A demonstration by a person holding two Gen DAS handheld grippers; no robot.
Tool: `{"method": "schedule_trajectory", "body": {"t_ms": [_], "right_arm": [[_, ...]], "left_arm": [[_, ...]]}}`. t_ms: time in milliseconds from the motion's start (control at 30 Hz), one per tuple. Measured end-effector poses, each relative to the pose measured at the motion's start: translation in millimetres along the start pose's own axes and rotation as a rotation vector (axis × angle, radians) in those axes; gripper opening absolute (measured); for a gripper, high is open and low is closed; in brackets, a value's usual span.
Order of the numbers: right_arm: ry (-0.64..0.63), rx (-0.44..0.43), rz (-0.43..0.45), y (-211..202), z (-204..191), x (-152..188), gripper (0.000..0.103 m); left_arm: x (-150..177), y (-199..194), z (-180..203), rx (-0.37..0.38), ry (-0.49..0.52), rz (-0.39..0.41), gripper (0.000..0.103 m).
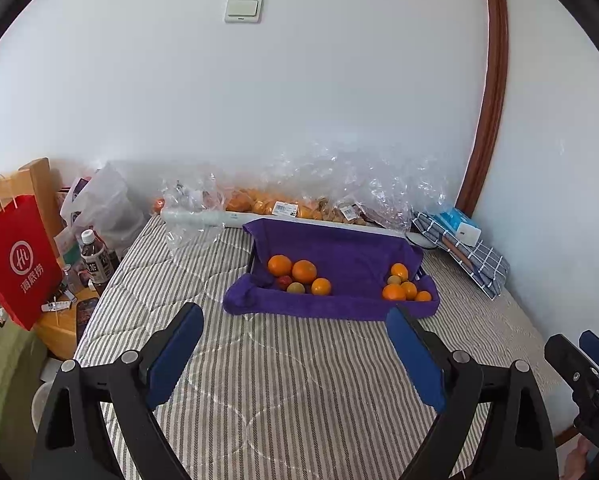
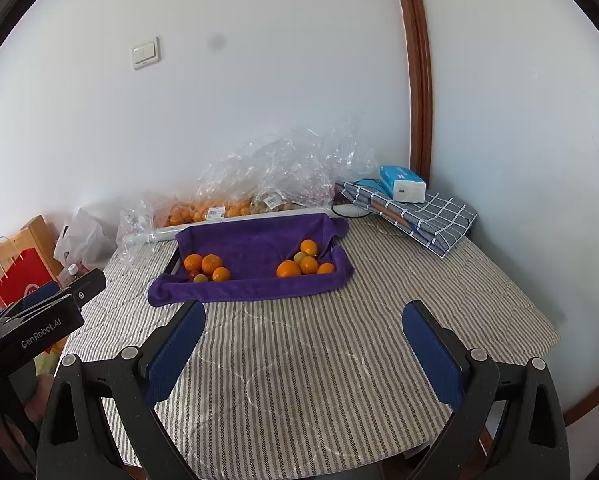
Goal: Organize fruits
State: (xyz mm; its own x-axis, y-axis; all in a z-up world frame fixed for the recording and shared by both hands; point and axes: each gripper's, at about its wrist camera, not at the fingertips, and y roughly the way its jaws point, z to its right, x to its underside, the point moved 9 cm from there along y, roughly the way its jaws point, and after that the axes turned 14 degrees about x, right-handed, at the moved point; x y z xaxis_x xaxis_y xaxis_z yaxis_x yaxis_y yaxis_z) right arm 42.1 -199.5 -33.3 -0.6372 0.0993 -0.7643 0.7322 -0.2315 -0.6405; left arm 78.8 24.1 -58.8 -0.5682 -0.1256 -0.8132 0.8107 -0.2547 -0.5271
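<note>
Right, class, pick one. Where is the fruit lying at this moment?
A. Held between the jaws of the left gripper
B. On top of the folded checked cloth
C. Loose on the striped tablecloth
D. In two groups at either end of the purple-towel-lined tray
D: one group of oranges sits at the left end of the purple towel and another group at the right end; both grippers are open and hold nothing.

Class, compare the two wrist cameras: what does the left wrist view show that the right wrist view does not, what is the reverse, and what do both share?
Only the left wrist view shows the dark drink bottle clearly and the round wooden side table. Only the right wrist view shows the bed's right edge and the "GenRobot.AI" label on the left gripper. Both share the purple towel holding oranges, the striped mattress, red bag and light switch.
</note>
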Motion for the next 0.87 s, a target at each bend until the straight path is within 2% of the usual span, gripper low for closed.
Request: {"method": "schedule_trajectory", "body": {"t_ms": [867], "right_arm": [[0.005,-0.002,0.011,-5.4,0.8,-5.3,0.098]], "left_arm": [[-1.7,-1.6,0.5,0.01,0.008,0.006,0.093]]}}
